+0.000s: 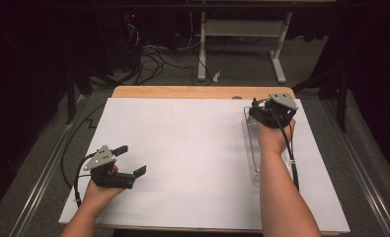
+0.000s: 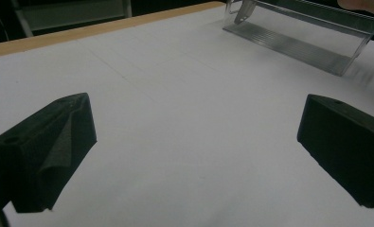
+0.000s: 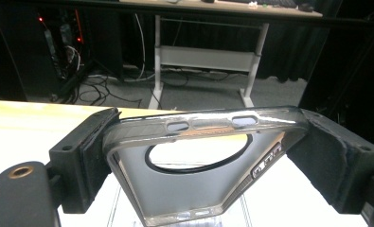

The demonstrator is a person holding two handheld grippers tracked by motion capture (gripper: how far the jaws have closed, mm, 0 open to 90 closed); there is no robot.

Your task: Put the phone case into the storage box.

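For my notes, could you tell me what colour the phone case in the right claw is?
Clear with a smoky grey tint, seen best in the right gripper view: phone case.

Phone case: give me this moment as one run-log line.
right claw: shut on phone case | case: lifted over clear tray | left claw: open, empty, over white sheet

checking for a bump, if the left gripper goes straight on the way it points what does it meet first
Probably the clear tray. The left gripper is open over bare white sheet, and the tray lies ahead, slightly right; depth is unclear.
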